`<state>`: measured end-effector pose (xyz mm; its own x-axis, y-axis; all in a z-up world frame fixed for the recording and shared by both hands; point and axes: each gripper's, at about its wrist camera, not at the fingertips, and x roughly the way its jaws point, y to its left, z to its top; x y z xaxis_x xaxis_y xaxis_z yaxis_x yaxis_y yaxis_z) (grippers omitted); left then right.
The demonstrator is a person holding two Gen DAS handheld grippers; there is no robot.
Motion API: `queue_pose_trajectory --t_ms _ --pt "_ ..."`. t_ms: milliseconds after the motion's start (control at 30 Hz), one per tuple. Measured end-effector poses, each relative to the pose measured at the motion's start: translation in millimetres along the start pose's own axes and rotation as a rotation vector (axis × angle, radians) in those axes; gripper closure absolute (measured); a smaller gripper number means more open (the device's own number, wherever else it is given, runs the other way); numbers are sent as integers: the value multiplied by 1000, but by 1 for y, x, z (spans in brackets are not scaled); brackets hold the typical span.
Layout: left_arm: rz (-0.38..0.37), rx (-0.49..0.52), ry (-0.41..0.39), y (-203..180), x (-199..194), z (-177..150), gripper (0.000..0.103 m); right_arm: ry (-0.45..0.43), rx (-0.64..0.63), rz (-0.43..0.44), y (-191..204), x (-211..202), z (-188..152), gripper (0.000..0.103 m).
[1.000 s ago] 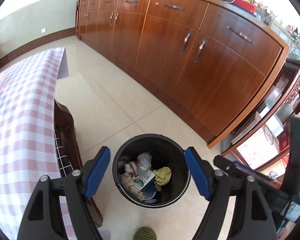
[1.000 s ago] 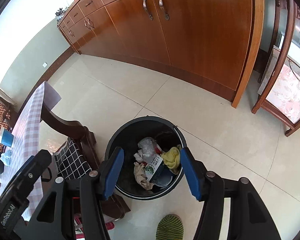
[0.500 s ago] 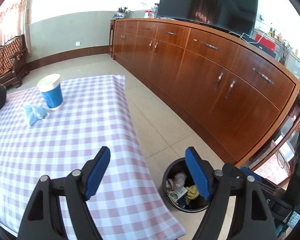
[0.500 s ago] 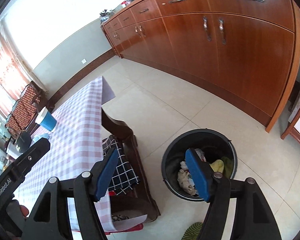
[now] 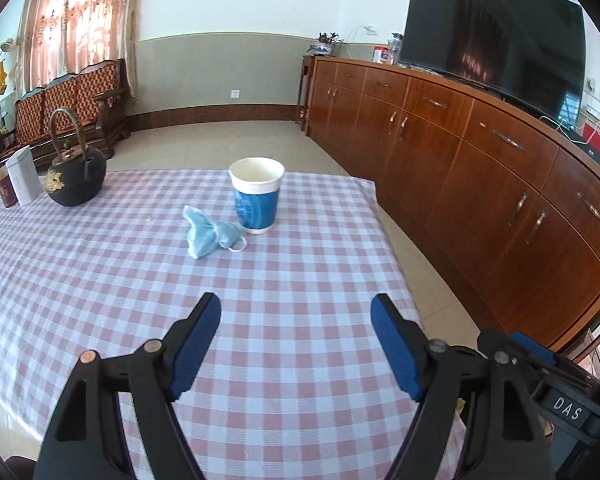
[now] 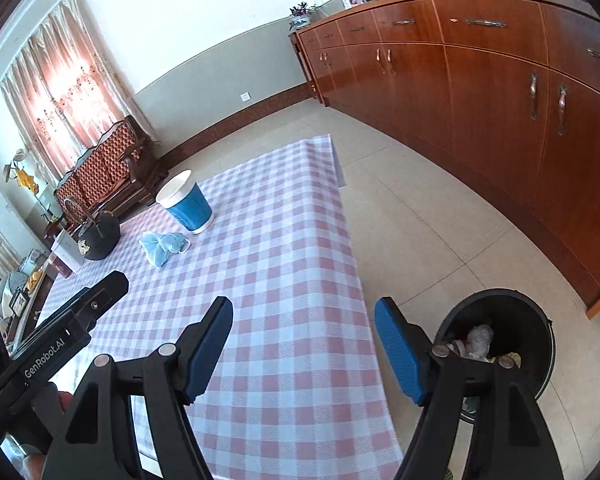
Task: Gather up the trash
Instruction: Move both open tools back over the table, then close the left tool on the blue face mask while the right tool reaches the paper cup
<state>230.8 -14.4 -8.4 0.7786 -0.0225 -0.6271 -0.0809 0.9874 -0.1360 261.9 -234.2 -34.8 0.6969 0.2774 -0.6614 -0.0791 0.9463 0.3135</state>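
Checkered table now beneath tongs

Tablecloth pink-and-white check; cup blue with white rim and base, crumpled face mask light blue. Kettle black with gold motif, bin black. Cabinets reddish-brown wood, gripper pads blue on black arms.

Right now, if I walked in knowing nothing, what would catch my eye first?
Probably the blue paper cup standing upright on the pink checked tablecloth, with a crumpled blue face mask lying just beside it. Next, the black trash bin on the floor past the table's edge, already holding rubbish.
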Motion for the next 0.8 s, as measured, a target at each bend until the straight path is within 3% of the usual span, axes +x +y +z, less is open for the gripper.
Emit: queue_pose_trajectory --t_ms 300,800 --pt "60 -60 1 50 13 4 24 7 -99 8 53 30 10 27" --pt "88 -67 34 77 53 15 24 47 -117 25 78 77 22 26"
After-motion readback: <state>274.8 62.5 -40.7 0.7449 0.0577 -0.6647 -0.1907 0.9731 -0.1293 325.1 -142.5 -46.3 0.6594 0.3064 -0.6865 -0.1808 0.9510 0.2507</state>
